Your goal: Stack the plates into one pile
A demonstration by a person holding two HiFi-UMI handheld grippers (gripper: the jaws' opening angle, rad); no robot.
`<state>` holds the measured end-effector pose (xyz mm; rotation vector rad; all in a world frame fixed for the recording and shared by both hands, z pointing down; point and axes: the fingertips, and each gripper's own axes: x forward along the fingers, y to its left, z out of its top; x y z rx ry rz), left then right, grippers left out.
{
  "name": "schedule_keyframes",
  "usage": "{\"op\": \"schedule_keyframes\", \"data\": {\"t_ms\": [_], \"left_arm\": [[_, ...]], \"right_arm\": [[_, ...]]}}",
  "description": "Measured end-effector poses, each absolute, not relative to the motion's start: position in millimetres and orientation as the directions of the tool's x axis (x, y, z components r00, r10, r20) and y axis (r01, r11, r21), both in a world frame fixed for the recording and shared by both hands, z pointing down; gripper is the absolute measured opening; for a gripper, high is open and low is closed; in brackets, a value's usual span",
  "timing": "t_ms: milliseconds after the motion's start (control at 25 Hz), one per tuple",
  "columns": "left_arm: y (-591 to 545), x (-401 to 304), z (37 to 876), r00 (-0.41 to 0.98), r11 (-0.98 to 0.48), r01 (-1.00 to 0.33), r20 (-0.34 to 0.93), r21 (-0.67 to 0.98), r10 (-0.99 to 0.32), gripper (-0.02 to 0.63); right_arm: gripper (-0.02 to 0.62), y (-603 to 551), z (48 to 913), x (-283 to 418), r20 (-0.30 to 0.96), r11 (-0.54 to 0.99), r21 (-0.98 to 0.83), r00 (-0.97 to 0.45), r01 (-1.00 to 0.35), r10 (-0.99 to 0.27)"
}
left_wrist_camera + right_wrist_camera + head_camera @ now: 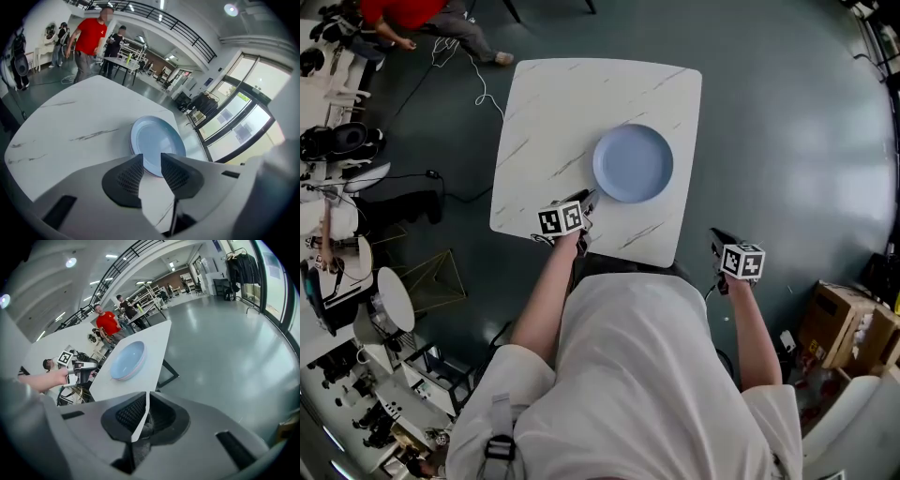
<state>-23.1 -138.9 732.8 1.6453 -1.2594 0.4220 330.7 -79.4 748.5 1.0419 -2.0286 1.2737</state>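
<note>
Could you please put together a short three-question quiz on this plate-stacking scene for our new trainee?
1. True or false: the right gripper hangs over the table.
2. How do the jaws of the left gripper stand? A: shut on a plate. B: apart, with nothing gripped. C: shut and empty.
3. What colour is the top plate?

Key
1. False. It is off to the side of the table, over the floor, shut and empty.
2. B. The plate lies just beyond the open jaws.
3. Light blue.
</note>
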Motion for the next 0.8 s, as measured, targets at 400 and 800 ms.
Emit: {"op": "schedule_keyframes", "data": {"t_ms": [400,800], "left_arm": [[-111,-15,690,0.365,-0.122,-0.920,0.704,0.372,-0.609,0.035],[-88,-34,640,0.419,-0.256,-0.904,0.593,0.343,-0.688,0.021]], "right_arm": [[0.040,-114,703,301,0.662,0.366,-0.468,-0.594,-0.804,-0.458],[0.040,-99,663,260,0.630,0.450,-0.386,-0.587,-0.805,-0.508]]}}
